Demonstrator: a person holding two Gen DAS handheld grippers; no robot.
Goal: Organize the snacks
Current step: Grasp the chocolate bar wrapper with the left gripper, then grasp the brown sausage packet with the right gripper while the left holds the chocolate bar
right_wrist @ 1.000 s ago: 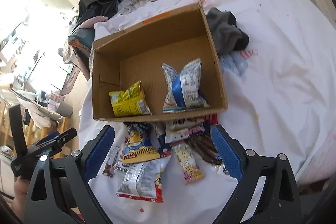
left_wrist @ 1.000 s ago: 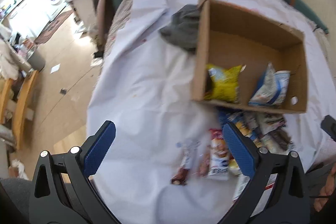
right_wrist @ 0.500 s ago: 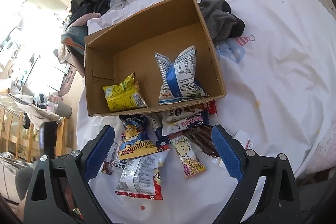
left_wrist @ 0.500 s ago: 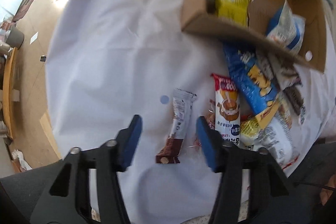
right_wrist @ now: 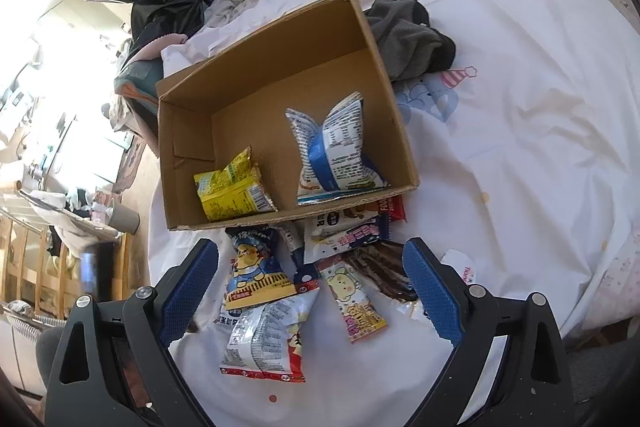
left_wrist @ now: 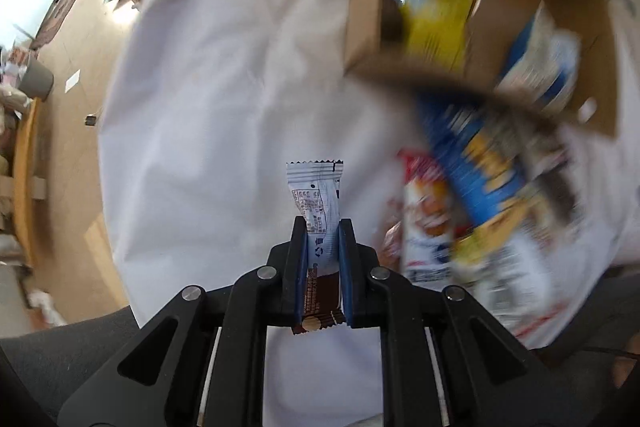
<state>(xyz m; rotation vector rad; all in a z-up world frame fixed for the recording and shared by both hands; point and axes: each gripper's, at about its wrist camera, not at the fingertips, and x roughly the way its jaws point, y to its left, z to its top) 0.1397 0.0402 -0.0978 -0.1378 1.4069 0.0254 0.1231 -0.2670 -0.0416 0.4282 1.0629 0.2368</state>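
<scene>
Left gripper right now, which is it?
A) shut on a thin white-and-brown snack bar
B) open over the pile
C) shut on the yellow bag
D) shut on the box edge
A: in the left wrist view the left gripper has both blue pads pressed on the snack bar, whose white end sticks out past the fingertips; the yellow bag lies in the box.

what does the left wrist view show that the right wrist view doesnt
Only the left wrist view: the left gripper, jaws shut on a slim white-and-brown snack bar.

Only the right wrist view: the right gripper, jaws open and empty above the loose snack pile, plus a grey cloth in full.

Both: the cardboard box on the white sheet, holding a yellow packet and a blue-and-white bag.
</scene>
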